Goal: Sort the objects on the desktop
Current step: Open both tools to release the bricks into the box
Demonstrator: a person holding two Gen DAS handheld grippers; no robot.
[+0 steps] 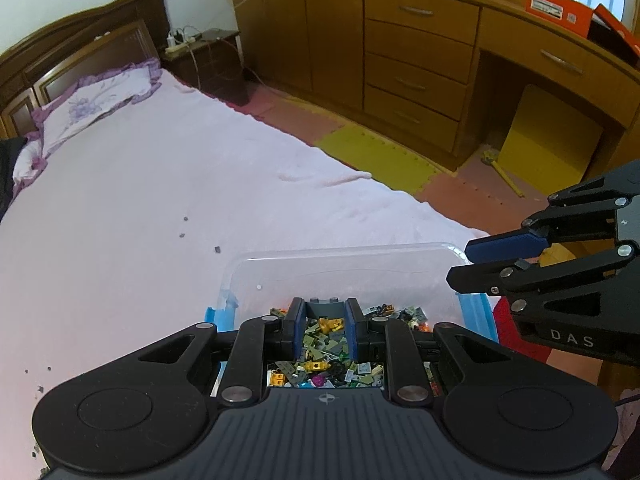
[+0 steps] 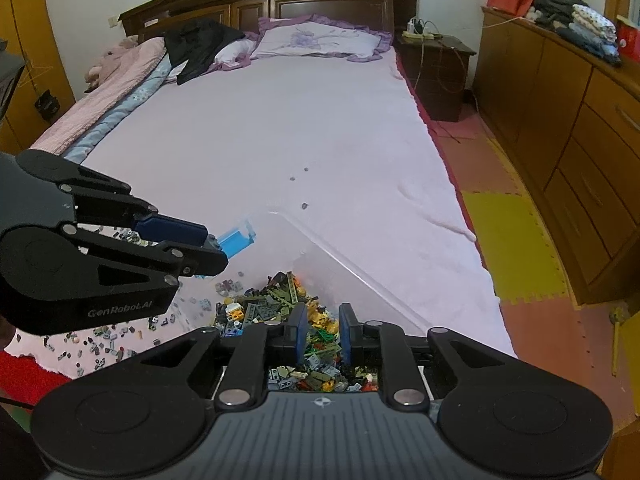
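A clear plastic bin (image 1: 344, 264) with blue clips sits on the pink bed sheet, holding a heap of small toy bricks (image 1: 324, 344). My left gripper (image 1: 323, 308) hangs over the heap, shut on a dark grey curved brick (image 1: 324, 307). My right gripper (image 2: 323, 318) hovers over the same heap (image 2: 280, 300) with its jaws a little apart and nothing between them. Each gripper shows in the other's view: the right one (image 1: 464, 264) at the bin's right rim, the left one (image 2: 216, 246) by the blue clip (image 2: 239, 242).
Loose small bricks (image 2: 104, 340) lie scattered on the sheet left of the bin, a few more (image 2: 305, 205) farther up the bed. Pillows (image 2: 316, 42) and bedding lie at the headboard. Wooden drawers (image 1: 416, 64) and foam floor mats (image 1: 372, 152) lie to the right.
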